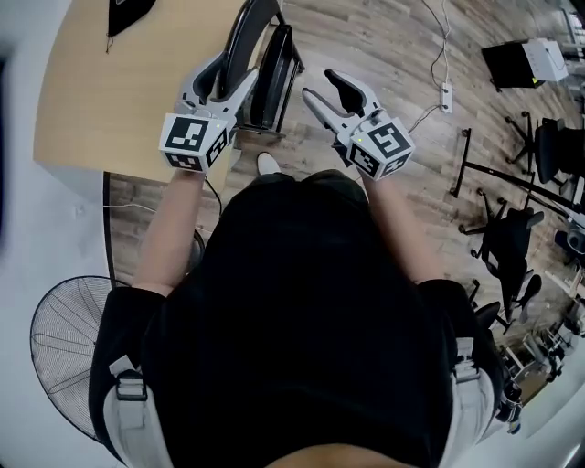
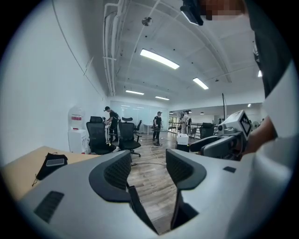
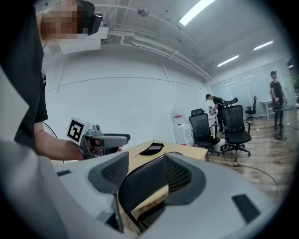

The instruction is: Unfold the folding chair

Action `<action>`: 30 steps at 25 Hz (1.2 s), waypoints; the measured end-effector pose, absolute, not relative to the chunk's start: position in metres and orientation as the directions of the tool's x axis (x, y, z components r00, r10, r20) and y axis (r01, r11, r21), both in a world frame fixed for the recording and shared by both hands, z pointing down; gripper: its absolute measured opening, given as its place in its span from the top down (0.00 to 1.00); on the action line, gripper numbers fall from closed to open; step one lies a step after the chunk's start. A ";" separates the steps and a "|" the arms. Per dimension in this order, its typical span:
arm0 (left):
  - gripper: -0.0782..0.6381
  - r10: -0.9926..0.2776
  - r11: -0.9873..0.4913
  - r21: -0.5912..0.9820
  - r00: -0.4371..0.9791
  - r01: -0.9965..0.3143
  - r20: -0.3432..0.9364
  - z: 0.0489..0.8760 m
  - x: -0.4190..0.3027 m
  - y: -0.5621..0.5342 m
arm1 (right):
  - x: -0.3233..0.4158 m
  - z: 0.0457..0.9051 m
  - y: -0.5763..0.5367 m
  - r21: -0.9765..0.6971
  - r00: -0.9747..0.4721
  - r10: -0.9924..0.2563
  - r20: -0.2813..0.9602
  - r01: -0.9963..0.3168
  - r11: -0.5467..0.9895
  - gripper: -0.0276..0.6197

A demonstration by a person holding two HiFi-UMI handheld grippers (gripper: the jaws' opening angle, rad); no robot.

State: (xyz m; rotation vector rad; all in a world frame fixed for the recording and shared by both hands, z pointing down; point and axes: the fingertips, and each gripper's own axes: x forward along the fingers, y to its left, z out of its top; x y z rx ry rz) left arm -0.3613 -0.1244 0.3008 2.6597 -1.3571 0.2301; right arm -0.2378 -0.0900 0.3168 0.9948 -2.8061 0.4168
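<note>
A pale wooden bench (image 1: 119,82) stands at the far left with a black pouch (image 1: 128,14) on it. A standing fan (image 1: 69,343) is near left. A white power strip (image 1: 446,94) lies far right on the wooden floor (image 1: 384,46).

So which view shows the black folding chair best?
Head view: from above, the black folding chair stands folded beside the wooden table. The right gripper view shows only its curved back; the left gripper view shows no clear part of it.

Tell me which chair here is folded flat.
The black folding chair beside the wooden table; the office chairs stand open on wheeled bases.
</note>
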 end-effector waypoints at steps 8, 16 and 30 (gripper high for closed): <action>0.53 -0.779 -0.486 0.105 0.485 -0.868 0.397 0.346 -0.378 -0.178 | -0.232 0.332 -0.117 -0.239 -0.789 -0.565 0.243 -0.613 0.753 0.62; 0.50 -0.700 -0.448 0.118 0.430 -0.886 0.571 0.411 -0.387 -0.207 | -0.235 0.343 -0.134 -0.259 -0.797 -0.547 0.257 -0.602 0.756 0.62; 0.49 -0.563 -0.409 0.141 0.370 -0.902 0.739 0.484 -0.398 -0.236 | -0.228 0.368 -0.133 -0.276 -0.764 -0.566 0.310 -0.642 0.715 0.62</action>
